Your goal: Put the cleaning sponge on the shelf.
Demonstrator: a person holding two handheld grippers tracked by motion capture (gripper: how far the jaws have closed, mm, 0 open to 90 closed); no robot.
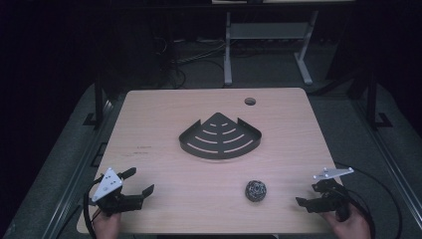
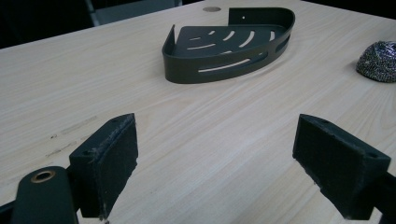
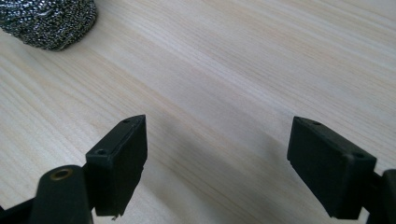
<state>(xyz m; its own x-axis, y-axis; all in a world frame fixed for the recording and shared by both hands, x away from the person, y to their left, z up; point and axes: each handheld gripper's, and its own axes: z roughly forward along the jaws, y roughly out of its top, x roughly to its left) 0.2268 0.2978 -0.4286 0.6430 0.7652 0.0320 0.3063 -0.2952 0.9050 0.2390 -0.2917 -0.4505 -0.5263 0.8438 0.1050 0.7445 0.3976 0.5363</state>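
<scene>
A dark metal corner shelf basket [image 1: 220,138] with curved slots lies at the table's middle; its wall [image 2: 224,67] faces the left gripper view. A ball of steel wool [image 1: 255,190] rests near the front, right of centre, also at the right edge of the left gripper view [image 2: 379,60] and the top left of the right gripper view [image 3: 46,21]. My left gripper [image 1: 139,181] stands open at the front left corner, nothing between its pads [image 2: 109,165]. My right gripper [image 1: 308,195] is open at the front right, to the right of the steel wool, pads [image 3: 121,163] empty.
The light wooden table [image 1: 164,124] has a round cable hole [image 1: 250,101] at the back right. Faint marks [image 1: 142,149] lie on the left half. Beyond the far edge stand table legs and cables on a dark floor.
</scene>
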